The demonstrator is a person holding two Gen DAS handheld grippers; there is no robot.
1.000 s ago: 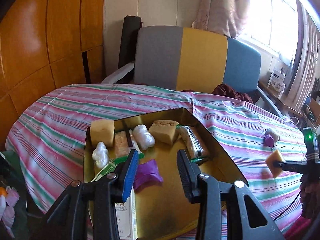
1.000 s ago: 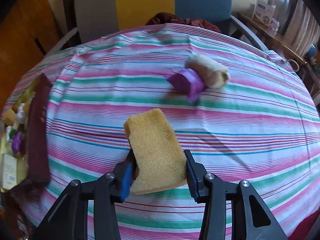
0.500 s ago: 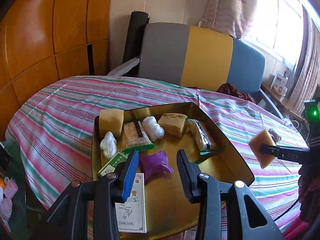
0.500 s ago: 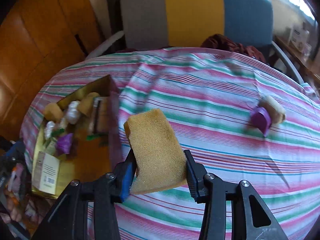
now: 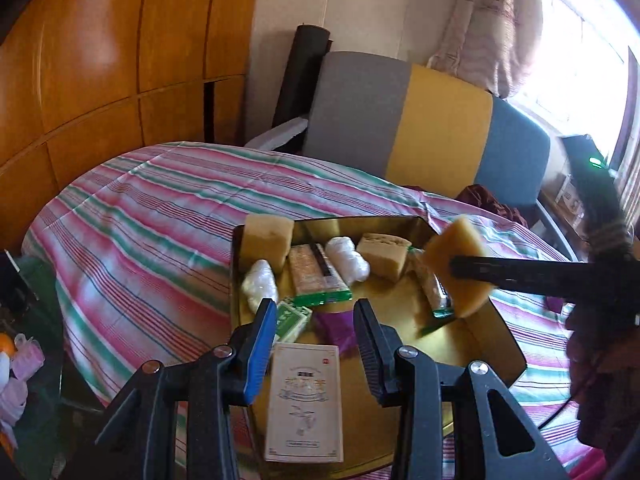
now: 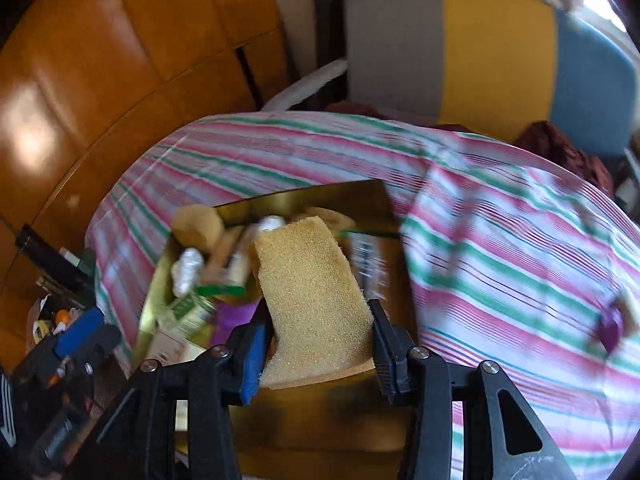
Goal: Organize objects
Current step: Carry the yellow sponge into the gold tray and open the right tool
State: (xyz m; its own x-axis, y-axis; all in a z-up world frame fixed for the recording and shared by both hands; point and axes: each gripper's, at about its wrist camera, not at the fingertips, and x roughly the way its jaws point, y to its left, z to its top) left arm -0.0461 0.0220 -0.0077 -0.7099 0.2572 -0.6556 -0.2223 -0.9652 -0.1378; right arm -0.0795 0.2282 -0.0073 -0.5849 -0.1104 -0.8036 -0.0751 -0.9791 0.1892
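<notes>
A gold tray (image 5: 496,336) sits on the striped tablecloth and holds sponges, white wrapped rolls, a purple packet (image 5: 334,326), green packets and a white box (image 5: 306,402). My right gripper (image 6: 318,322) is shut on a yellow sponge (image 6: 312,296) and holds it above the tray's right side; the sponge also shows in the left wrist view (image 5: 460,268). My left gripper (image 5: 316,328) is open and empty, low over the tray's near edge, above the white box. A purple packet (image 6: 610,326) lies far right on the cloth.
A grey, yellow and blue chair (image 5: 416,128) stands behind the table. Wooden wall panels (image 5: 100,60) are at the left. Clutter lies on a lower surface left of the table (image 6: 60,320). A window with curtains (image 5: 576,40) is at the right.
My right gripper has carried the yellow sponge leftward from the open cloth to above the tray. My left gripper has drawn back a little toward the tray's near edge.
</notes>
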